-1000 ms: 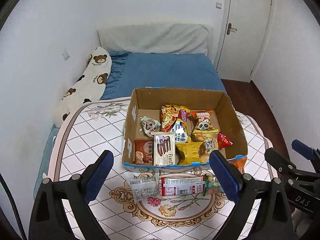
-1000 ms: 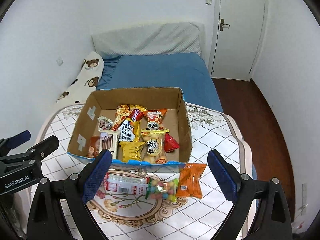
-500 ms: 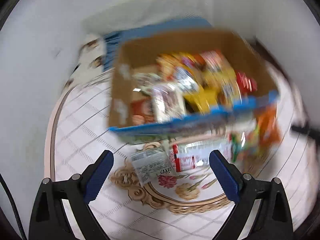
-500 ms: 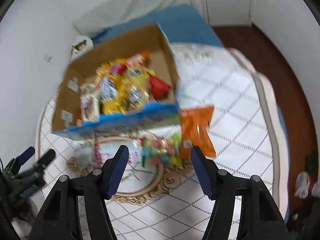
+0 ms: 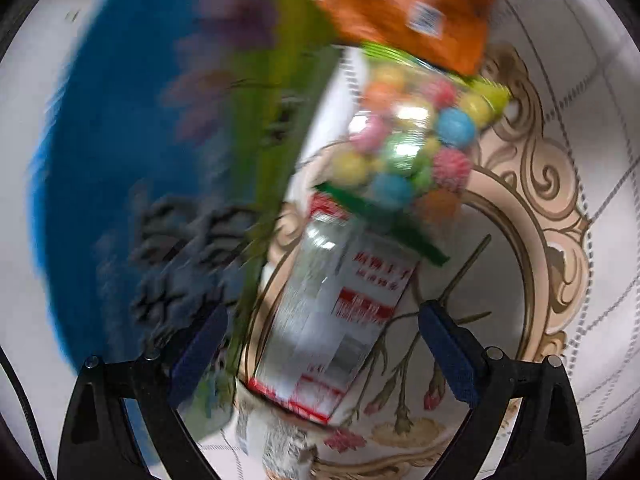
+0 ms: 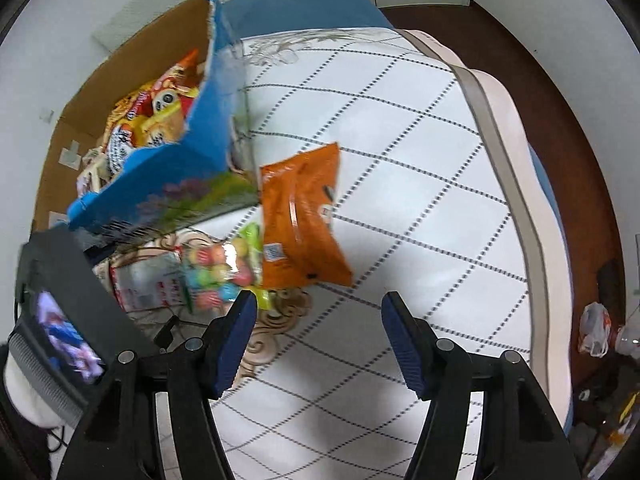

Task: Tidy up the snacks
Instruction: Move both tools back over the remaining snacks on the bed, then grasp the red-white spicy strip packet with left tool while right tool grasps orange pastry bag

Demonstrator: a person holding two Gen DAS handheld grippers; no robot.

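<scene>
Three snacks lie on the checked tablecloth [image 6: 400, 140] in front of the cardboard snack box [image 6: 160, 172]: an orange packet [image 6: 300, 216], a bag of coloured candy balls [image 6: 216, 272] and a red-and-white packet [image 6: 148, 280]. My left gripper [image 5: 324, 354] points steeply down, open, close above the red-and-white packet [image 5: 340, 312], which lies between its fingers' lines untouched. The candy bag [image 5: 412, 140] and orange packet [image 5: 412, 12] lie beyond it. My right gripper [image 6: 320, 344] is open at about half width, nothing between its pads, just short of the orange packet.
The box's blue printed wall [image 5: 140, 160] stands close on the left of my left gripper. The box holds several snack packs. The left tool's black body [image 6: 68, 320] fills the right view's lower left. Blue bed [image 6: 304, 4] behind, wooden floor [image 6: 560, 60] and table edge [image 6: 500, 120] to the right.
Both grippers have dropped toward the table and tipped downward. The left one rolled and closed in on the red-and-white packet. The right one's jaws narrowed from wide to about half.
</scene>
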